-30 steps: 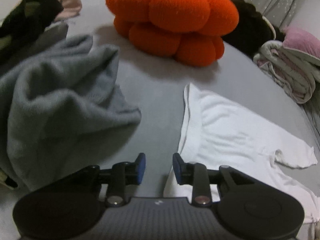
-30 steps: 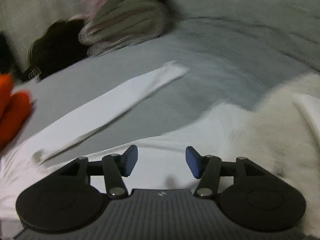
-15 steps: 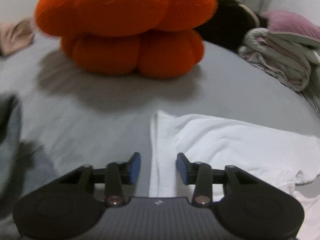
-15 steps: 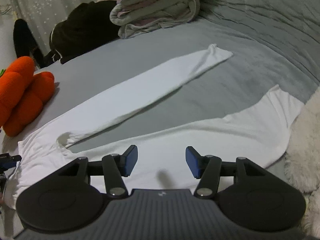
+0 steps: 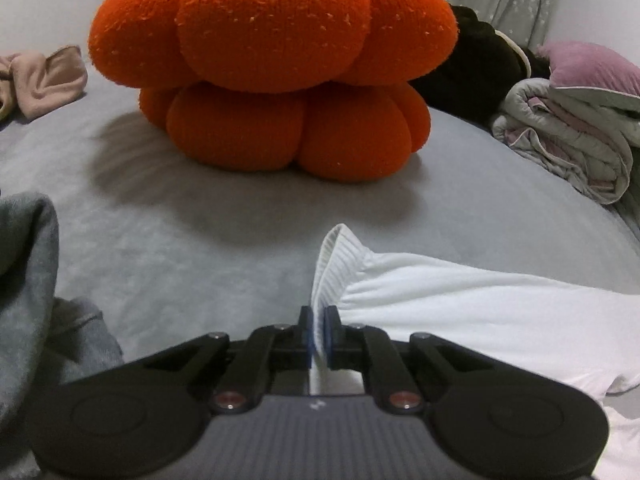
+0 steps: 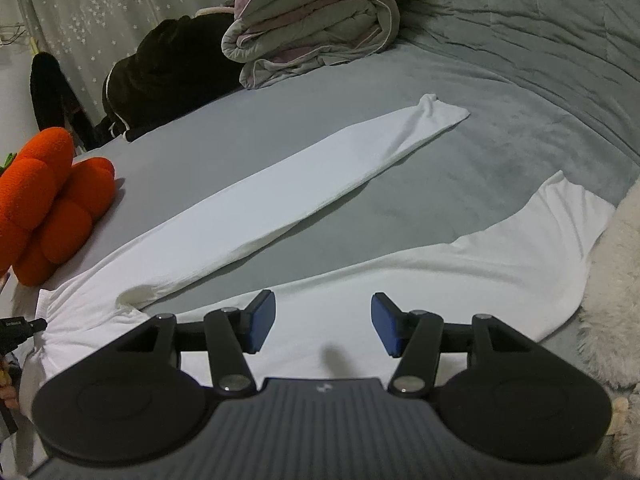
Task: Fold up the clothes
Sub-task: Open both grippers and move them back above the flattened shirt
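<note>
The left gripper (image 5: 319, 334) was closing its jaws on the ribbed edge of the white shirt (image 5: 460, 304); its blue pads (image 5: 306, 332) already pinched that band, which stood up in a small peak just past the tips. The shirt spread away to the right of it across the grey bed (image 5: 180, 248).

The right gripper (image 6: 323, 322) hung above the shirt's body (image 6: 440, 272) with its jaws apart and nothing between them. One sleeve (image 6: 288, 196) lay stretched out flat, running diagonally away from the gripper toward the far side of the bed (image 6: 500, 92), its cuff near a rolled quilt (image 6: 312, 24). The tip of the left gripper (image 6: 24, 326) showed at the shirt's left end.

Beyond the pinched edge sat an orange cushion (image 5: 276, 64), well apart from the shirt. A grey garment (image 5: 28, 280) was bunched at the left, a pink cloth (image 5: 44, 80) lay farther back, and a dark heap (image 5: 476, 68) rested beside the quilt (image 5: 568, 136). Something white and fluffy (image 6: 612, 288) touched the shirt's right end.
</note>
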Demonstrator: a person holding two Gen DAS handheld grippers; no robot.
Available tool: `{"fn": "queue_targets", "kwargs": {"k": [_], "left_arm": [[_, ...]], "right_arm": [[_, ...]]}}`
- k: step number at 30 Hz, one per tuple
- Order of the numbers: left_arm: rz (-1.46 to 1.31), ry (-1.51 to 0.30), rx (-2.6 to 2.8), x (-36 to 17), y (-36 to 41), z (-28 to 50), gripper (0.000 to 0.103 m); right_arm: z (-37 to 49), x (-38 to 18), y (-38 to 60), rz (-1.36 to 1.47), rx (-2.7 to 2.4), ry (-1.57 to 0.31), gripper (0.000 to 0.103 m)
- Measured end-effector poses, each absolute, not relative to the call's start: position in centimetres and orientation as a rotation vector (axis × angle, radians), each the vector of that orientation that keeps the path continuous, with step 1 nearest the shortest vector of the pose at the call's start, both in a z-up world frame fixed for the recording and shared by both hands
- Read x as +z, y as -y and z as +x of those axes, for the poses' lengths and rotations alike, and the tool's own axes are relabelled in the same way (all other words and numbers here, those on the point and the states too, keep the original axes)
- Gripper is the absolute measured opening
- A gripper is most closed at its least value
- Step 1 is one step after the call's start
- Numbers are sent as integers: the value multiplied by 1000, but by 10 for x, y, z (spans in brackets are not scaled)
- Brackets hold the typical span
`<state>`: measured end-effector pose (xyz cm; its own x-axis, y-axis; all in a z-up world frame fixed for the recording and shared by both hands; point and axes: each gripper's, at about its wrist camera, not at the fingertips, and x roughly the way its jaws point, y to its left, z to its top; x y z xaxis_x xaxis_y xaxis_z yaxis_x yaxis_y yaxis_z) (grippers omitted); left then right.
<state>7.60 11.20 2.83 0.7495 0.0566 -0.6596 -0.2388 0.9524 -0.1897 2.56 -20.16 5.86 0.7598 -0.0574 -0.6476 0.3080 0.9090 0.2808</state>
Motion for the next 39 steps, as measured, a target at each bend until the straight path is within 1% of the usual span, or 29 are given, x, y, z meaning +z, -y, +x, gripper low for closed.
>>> {"fn": "queue_targets", "kwargs": {"k": [11, 12, 13, 15, 17, 18, 19, 27, 30, 35, 37, 38, 39], "left_arm": [[-265, -704, 166, 28, -124, 74, 6], [-252, -705, 160, 27, -121, 75, 8], [-236, -707, 152, 27, -119, 75, 13], [-218, -710, 138, 27, -117, 75, 14], [-242, -713, 130, 30, -121, 74, 25], [-259, -712, 136, 33, -124, 72, 34], [-276, -710, 142, 36, -126, 70, 37], [-286, -719, 118, 53, -126, 32, 33], [-214, -757, 68, 55, -107, 19, 32], [-64, -852, 83, 37, -75, 19, 32], [-12, -850, 111, 37, -69, 21, 22], [-6, -849, 123, 37, -69, 21, 22], [-10, -848, 131, 38, -70, 21, 18]], "right_arm": [[25, 58, 202, 400, -208, -673, 57], [26, 57, 202, 399, -204, -675, 57], [26, 57, 201, 398, -200, -678, 57], [27, 56, 199, 394, -198, -684, 57], [28, 55, 198, 394, -195, -688, 57], [28, 55, 198, 395, -193, -687, 57], [27, 56, 198, 397, -190, -684, 57], [23, 64, 194, 400, -152, -664, 57], [23, 66, 191, 407, -135, -658, 57], [23, 69, 184, 405, -110, -655, 57], [23, 69, 181, 400, -107, -654, 57], [23, 70, 181, 400, -106, -653, 57], [24, 71, 180, 400, -105, -651, 57]]}}
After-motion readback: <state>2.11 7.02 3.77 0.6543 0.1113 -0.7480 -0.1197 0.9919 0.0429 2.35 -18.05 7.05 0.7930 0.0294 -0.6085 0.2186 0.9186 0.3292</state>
